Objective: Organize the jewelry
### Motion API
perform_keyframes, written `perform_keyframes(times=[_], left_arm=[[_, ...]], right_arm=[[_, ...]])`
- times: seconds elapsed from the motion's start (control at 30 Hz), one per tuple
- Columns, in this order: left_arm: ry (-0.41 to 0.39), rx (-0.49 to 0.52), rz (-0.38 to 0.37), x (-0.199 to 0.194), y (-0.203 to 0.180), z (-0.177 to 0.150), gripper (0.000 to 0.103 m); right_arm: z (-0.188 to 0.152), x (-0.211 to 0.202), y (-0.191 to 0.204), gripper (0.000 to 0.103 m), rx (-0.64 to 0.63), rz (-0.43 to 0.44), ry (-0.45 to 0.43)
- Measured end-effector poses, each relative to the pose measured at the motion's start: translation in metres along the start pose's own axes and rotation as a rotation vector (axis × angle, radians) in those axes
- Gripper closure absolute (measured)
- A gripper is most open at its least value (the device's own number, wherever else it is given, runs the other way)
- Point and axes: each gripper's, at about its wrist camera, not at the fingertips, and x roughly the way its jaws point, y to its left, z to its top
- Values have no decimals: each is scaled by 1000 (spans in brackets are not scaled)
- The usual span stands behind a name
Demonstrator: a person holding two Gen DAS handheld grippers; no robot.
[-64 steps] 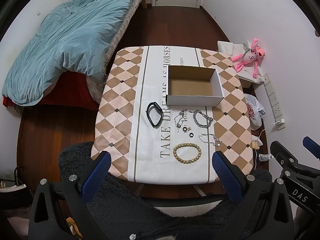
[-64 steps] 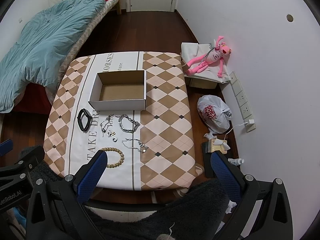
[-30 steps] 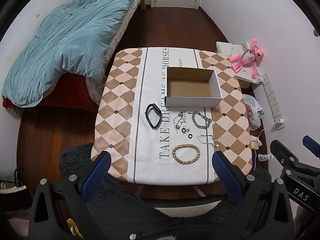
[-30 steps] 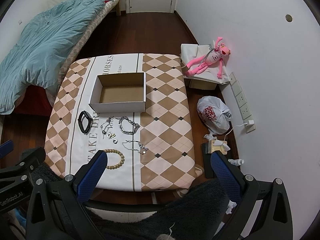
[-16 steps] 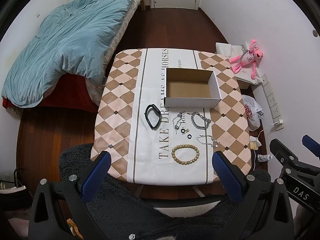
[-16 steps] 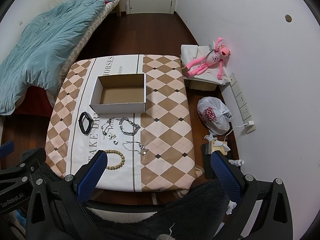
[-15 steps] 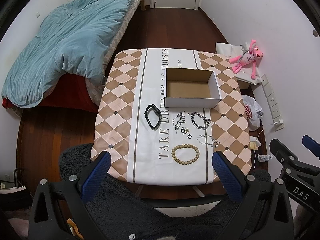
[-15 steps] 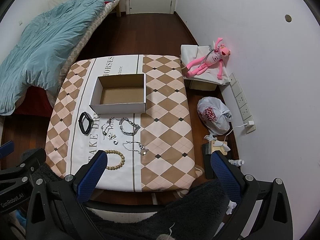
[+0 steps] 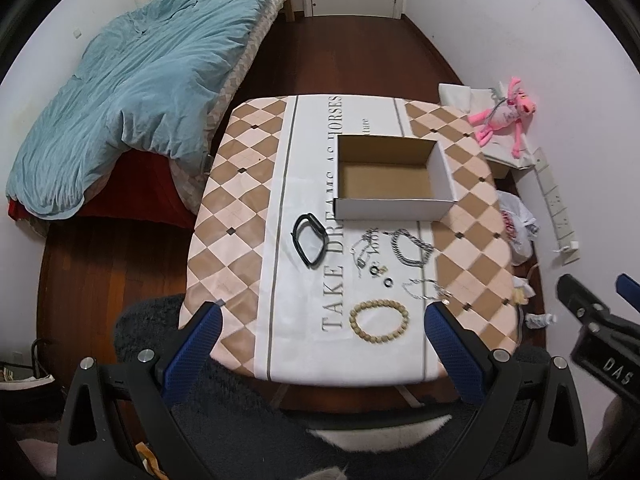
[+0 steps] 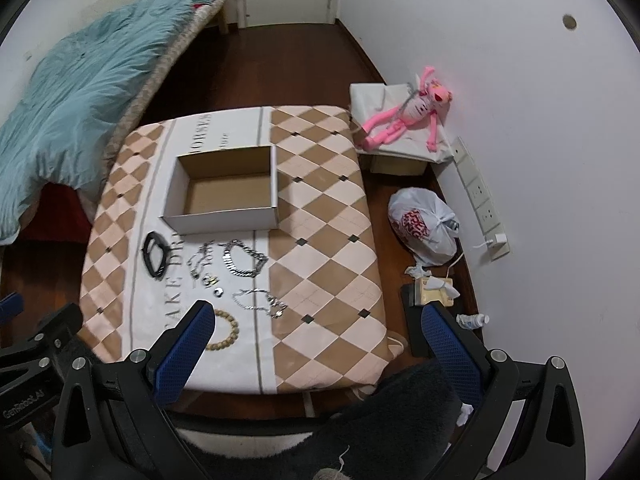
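An open empty cardboard box (image 9: 390, 174) (image 10: 228, 192) stands on the checkered table (image 9: 240, 184) (image 10: 324, 216). In front of it lie a black bracelet (image 9: 309, 240) (image 10: 155, 255), a thick silver chain (image 9: 412, 246) (image 10: 243, 260), a thin silver chain (image 9: 426, 289) (image 10: 260, 299), small rings (image 9: 380, 274) (image 10: 212, 283) and a wooden bead bracelet (image 9: 379, 321) (image 10: 225, 332). My left gripper (image 9: 320, 344) is open and empty, high above the table's near edge. My right gripper (image 10: 316, 344) is open and empty, above the near right part.
A bed with a blue duvet (image 9: 132, 92) (image 10: 72, 92) stands left of the table. A pink plush toy (image 9: 502, 114) (image 10: 408, 114), a white plastic bag (image 10: 424, 226) and a wall power strip (image 10: 480, 200) lie to the right. A dark fuzzy stool (image 9: 168, 320) sits below the grippers.
Both grippers have moved down and forward toward the table, so the jewelry looks larger. The right view has swung slightly right. Nothing on the table has moved.
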Motion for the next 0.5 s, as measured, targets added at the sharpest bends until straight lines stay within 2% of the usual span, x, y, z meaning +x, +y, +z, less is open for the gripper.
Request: perform_keyframes(times=[0.07,0.17,0.27,0.47,0.5], left_arm=[[4,9,15,19,-3,4,0],[34,40,31,57,-3,0,0],[111,68,30,101,-6,-5,0],[244,92,9,166,-15,-26,6],[265,95,4,177,-16,-29,10]], right_arm=[[1,12,-3,0,12,-2,10],[-2,59,-11,0,35,-10,74],[-10,101,-16,0,51,18,144],[-37,168,-10,13,60,50,252],[-43,176,-9,14,62,52,266]])
